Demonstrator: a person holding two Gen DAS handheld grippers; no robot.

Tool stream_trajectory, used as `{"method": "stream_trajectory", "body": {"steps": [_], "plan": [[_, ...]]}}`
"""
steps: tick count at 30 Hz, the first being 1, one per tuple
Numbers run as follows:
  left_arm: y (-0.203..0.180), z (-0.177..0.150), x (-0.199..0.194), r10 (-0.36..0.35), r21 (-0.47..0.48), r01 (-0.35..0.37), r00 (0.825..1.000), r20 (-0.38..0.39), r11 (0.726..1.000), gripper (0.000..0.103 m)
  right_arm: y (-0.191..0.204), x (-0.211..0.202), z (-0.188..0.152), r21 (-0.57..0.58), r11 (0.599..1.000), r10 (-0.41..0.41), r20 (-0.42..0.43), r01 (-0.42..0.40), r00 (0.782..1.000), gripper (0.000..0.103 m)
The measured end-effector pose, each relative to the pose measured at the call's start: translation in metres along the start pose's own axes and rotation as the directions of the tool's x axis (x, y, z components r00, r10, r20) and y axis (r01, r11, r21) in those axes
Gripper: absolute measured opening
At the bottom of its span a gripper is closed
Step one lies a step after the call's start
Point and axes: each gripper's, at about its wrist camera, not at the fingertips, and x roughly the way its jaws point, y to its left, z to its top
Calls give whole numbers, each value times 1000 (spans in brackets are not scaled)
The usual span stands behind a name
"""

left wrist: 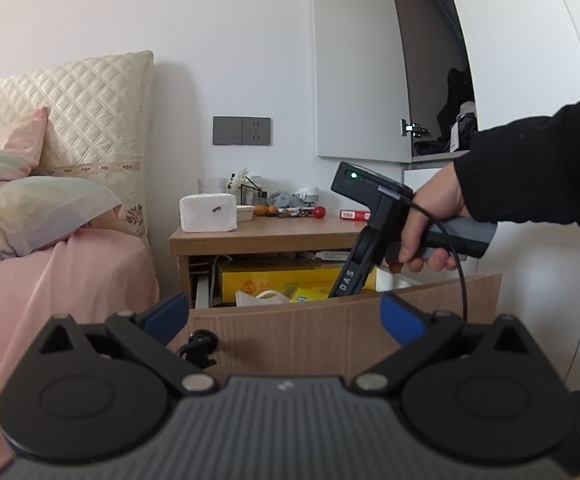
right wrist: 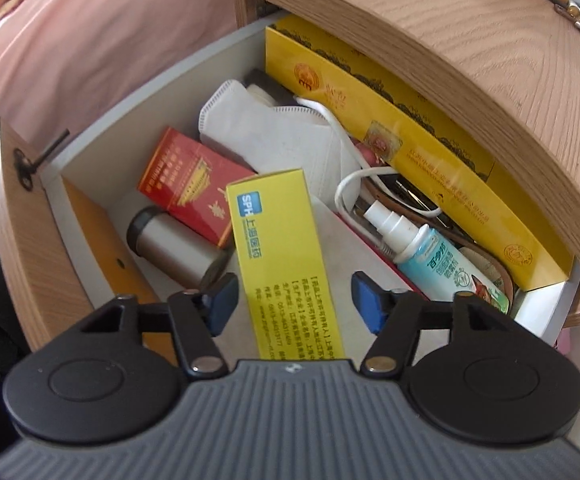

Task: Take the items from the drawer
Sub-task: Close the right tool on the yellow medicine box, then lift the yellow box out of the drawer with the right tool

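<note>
The bedside table's drawer [right wrist: 102, 160] stands pulled open and full. My right gripper [right wrist: 293, 308] is open down inside it, its blue pads [right wrist: 222, 308] on either side of a yellow medicine box [right wrist: 282, 240] with a small gap on each side. Around the box lie a red cigarette pack [right wrist: 194, 188], a silver cylinder [right wrist: 174, 248], a white face mask [right wrist: 274, 136], a spray bottle [right wrist: 429, 256] and a long yellow carton [right wrist: 409, 152]. My left gripper [left wrist: 286, 316] hangs open and empty before the drawer front [left wrist: 309, 340]. A hand [left wrist: 433, 220] holds the right gripper there.
The table top [left wrist: 282, 228] overhangs the back of the drawer and carries a tissue pack [left wrist: 208, 212] and small clutter. A key [left wrist: 200, 344] sticks out of the drawer front. The pink bed [left wrist: 50, 280] lies to the left, an open wardrobe [left wrist: 441, 120] to the right.
</note>
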Motion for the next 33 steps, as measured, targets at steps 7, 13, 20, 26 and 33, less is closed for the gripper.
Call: {"method": "stream_trajectory", "body": {"steps": [7, 13, 20, 26, 33], "plan": [[0, 0, 1, -20, -20, 20, 1000, -13, 1000, 103, 3, -13, -4, -21, 999, -44, 32, 45, 999, 44], [1, 0, 4, -17, -27, 17, 1000, -17, 999, 103, 15, -35, -15, -67, 980, -180, 80, 185, 980, 43], [-8, -1, 0, -35, -13, 35, 999, -11, 999, 103, 29, -54, -28, -57, 950, -295, 170, 308, 940, 43], [-10, -1, 0, -32, -1, 32, 999, -8, 999, 103, 41, -58, -38, -73, 897, -410, 232, 436, 882, 43], [-14, -1, -3, -36, 12, 36, 999, -1, 999, 103, 52, -78, -49, -19, 870, -460, 331, 494, 824, 43]]}}
